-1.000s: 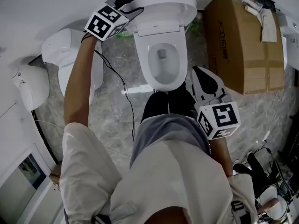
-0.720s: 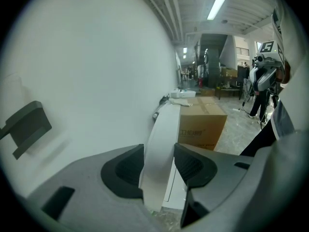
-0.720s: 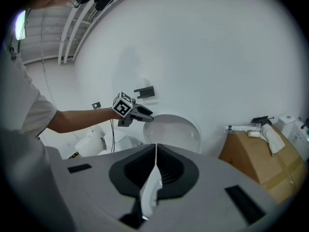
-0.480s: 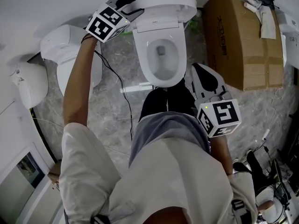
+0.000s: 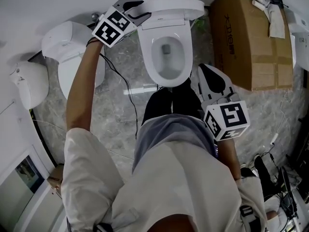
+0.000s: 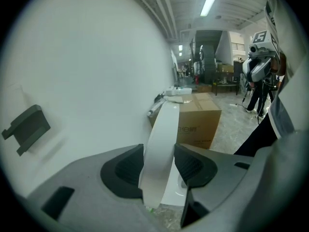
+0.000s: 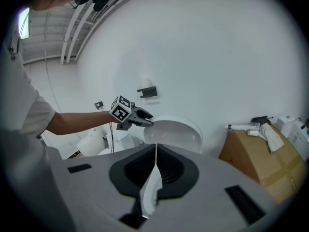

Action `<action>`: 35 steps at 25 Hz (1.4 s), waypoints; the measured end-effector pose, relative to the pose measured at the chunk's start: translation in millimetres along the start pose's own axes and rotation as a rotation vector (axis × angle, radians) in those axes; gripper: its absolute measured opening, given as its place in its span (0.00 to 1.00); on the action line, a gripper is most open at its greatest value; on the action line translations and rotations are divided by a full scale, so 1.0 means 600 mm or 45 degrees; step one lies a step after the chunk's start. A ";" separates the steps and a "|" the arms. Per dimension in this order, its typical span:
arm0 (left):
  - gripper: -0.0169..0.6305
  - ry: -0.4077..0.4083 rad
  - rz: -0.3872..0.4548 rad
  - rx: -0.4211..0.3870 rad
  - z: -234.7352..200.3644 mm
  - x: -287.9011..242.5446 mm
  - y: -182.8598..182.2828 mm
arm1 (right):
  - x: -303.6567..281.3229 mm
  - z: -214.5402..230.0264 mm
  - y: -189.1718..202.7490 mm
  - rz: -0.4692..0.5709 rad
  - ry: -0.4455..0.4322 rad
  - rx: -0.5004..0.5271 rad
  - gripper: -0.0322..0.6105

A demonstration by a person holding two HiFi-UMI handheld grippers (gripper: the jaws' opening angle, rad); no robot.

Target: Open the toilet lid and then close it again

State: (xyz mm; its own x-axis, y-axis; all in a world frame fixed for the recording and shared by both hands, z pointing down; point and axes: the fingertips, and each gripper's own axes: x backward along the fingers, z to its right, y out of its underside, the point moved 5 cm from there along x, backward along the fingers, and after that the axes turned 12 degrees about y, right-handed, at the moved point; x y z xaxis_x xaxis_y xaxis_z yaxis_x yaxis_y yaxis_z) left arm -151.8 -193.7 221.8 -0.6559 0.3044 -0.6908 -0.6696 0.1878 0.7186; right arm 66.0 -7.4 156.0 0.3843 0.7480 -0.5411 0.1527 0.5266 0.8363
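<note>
The white toilet (image 5: 153, 66) stands against the wall, its bowl open. Its lid (image 5: 176, 6) is raised and nearly upright. My left gripper (image 5: 140, 11) is at the lid's left rim. In the left gripper view the lid's edge (image 6: 161, 144) fills the gap between the two dark pads, and my left gripper (image 6: 159, 166) is shut on it. My right gripper (image 5: 205, 74) hangs to the right of the bowl's front, touching nothing. Its jaws meet in the right gripper view, so my right gripper (image 7: 155, 149) is shut and empty. That view also shows the lid (image 7: 176, 134) and the left gripper (image 7: 145, 117).
A large cardboard box (image 5: 251, 47) stands right of the toilet, with loose items on top. Two more white toilet units (image 5: 72, 47) sit on the floor at the left. A black cable (image 5: 123, 86) trails over the marble floor. The person's legs are right in front of the bowl.
My left gripper has shifted a little to the right with the lid's rim in it, and the lid looks narrower from above. The right gripper has barely moved.
</note>
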 end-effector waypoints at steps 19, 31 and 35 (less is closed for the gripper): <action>0.33 0.014 -0.051 -0.080 0.116 -0.010 0.033 | 0.026 -0.018 0.024 -0.001 -0.006 -0.004 0.07; 0.33 0.010 -0.045 -0.115 0.175 -0.021 0.056 | 0.029 -0.026 0.034 -0.015 0.004 -0.009 0.07; 0.33 0.013 -0.038 -0.115 0.194 -0.024 0.064 | 0.030 -0.029 0.039 -0.022 0.010 -0.010 0.07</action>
State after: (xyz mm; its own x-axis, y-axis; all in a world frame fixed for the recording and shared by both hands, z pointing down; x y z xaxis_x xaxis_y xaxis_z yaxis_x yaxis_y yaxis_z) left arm -127.9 -82.3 268.8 -0.6385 0.2906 -0.7127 -0.7171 0.1116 0.6880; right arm 60.4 25.2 164.2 0.3748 0.7418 -0.5561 0.1521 0.5425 0.8262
